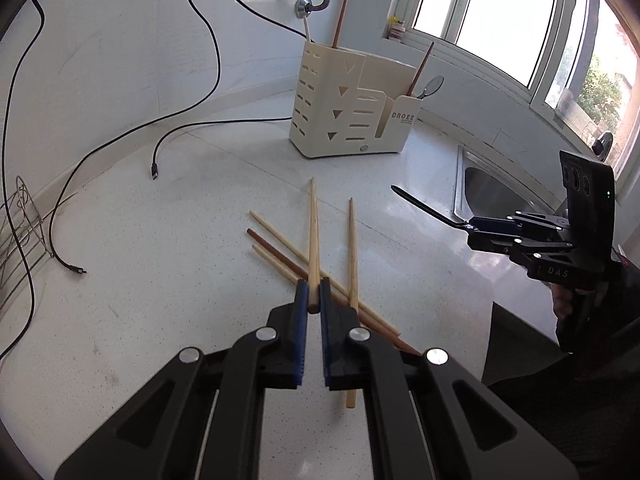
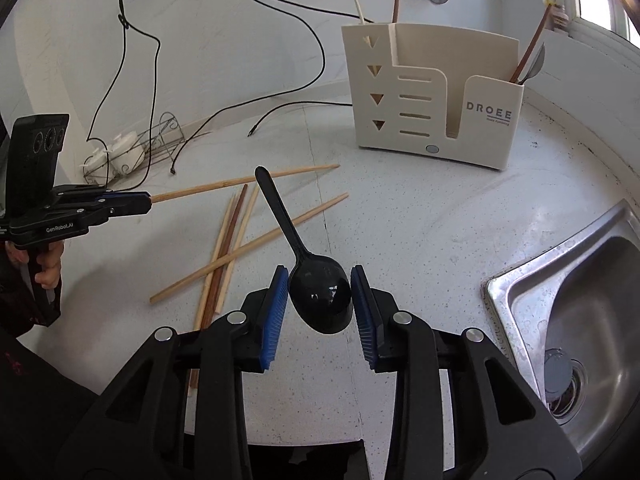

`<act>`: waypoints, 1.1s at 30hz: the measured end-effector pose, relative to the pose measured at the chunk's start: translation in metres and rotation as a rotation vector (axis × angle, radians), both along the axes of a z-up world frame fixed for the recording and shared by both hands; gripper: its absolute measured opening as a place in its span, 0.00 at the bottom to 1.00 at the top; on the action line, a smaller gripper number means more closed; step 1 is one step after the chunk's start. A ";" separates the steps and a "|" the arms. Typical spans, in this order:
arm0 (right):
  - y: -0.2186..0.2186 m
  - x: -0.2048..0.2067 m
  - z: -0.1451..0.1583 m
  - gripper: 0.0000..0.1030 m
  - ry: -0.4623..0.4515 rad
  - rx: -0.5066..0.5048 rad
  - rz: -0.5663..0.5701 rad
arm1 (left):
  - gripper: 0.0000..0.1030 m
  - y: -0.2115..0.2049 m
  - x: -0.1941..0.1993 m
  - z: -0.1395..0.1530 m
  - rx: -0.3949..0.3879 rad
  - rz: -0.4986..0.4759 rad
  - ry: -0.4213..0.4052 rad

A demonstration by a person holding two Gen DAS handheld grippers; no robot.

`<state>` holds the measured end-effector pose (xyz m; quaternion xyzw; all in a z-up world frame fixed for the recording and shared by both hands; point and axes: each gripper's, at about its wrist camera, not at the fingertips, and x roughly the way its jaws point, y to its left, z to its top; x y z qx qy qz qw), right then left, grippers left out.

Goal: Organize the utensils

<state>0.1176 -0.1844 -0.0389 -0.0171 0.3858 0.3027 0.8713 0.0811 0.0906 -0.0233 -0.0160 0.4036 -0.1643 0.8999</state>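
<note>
My left gripper [image 1: 314, 294] is shut on the thick end of a light wooden chopstick [image 1: 313, 240], which points away above the counter. Under it lie several loose chopsticks [image 1: 352, 256], light ones and one dark brown [image 1: 280, 256]. My right gripper [image 2: 320, 284] is shut on the bowl of a black plastic spoon [image 2: 320, 296], its handle [image 2: 276, 208] slanting up and away. In the left wrist view the right gripper [image 1: 470, 230] shows at the right with the spoon handle [image 1: 424, 206]. The cream utensil holder [image 1: 344, 108] stands at the back with chopsticks and a metal spoon [image 1: 434, 86] in it.
A steel sink [image 2: 580, 300] is sunk into the counter at the right. Black cables [image 1: 176, 128] trail over the white counter and wall at the left. A wire rack [image 2: 160, 140] with white dishes stands by the left wall. Windows [image 1: 500, 12] rise behind the holder.
</note>
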 end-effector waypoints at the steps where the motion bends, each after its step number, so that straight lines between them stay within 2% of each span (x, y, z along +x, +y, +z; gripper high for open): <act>1: -0.002 0.001 0.004 0.30 -0.007 0.004 -0.008 | 0.05 -0.001 0.003 0.004 0.004 0.006 -0.006; 9: -0.015 0.010 0.020 0.30 -0.084 -0.028 -0.060 | 0.05 -0.003 0.022 0.023 0.041 0.054 -0.021; 19: -0.023 0.017 0.022 0.30 -0.092 -0.016 -0.081 | 0.05 -0.009 0.035 0.058 0.040 0.071 -0.116; 33: -0.030 0.024 0.028 0.30 -0.109 0.006 -0.094 | 0.05 -0.017 0.060 0.091 0.019 0.108 -0.207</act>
